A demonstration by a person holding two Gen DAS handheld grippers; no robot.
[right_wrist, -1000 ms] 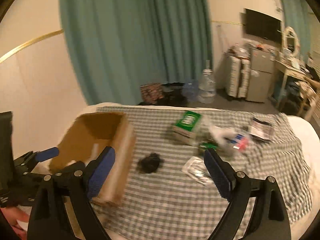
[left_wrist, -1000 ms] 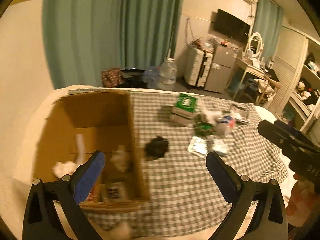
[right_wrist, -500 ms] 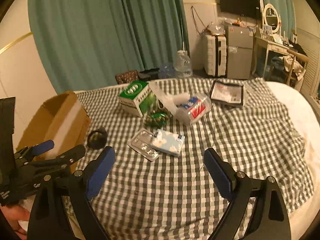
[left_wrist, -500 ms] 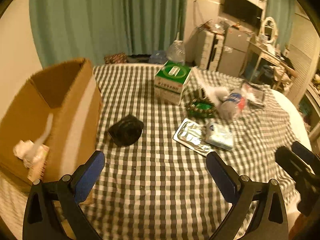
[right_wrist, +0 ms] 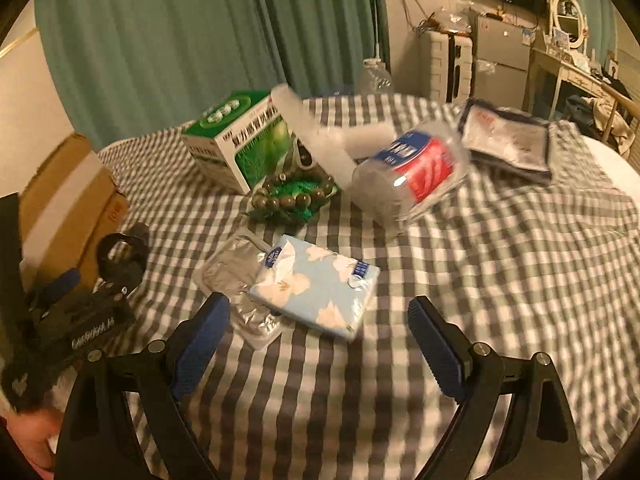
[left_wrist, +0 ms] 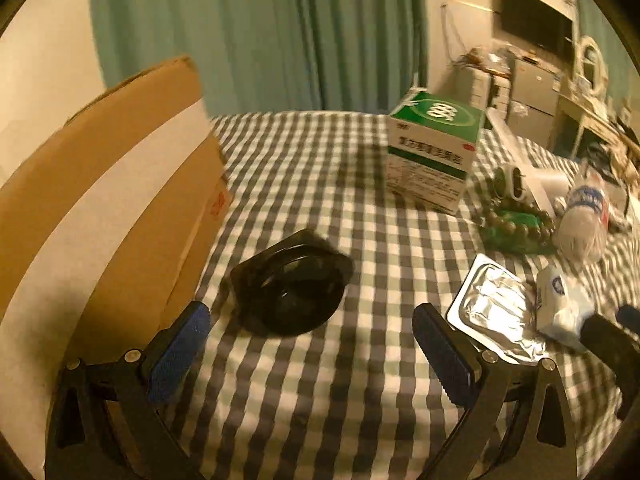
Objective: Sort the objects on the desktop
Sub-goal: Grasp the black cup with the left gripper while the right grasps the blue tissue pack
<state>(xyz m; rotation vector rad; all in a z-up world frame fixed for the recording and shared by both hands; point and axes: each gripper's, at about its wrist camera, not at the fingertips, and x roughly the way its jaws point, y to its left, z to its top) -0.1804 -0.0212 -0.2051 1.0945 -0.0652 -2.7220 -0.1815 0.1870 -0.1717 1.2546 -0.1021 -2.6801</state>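
Both grippers' fingers spread, empty: left gripper [left_wrist: 308, 334] near black dish [left_wrist: 290, 282], right gripper [right_wrist: 318, 320] over tissue pack [right_wrist: 316, 286].

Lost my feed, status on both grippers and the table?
Left gripper open, black tray ahead. Right gripper open, tissue pack ahead, overlapping foil blister. Nothing held.

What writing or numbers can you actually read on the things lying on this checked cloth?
"999": white figures in the green oval on top of the green and white box.
Rows of characters on that box's sides: too blurred to read.
Red mark on the cardboard box: unreadable.
Blue badges on the tissue pack: too small.
Red and blue label on the clear jar: blurred.
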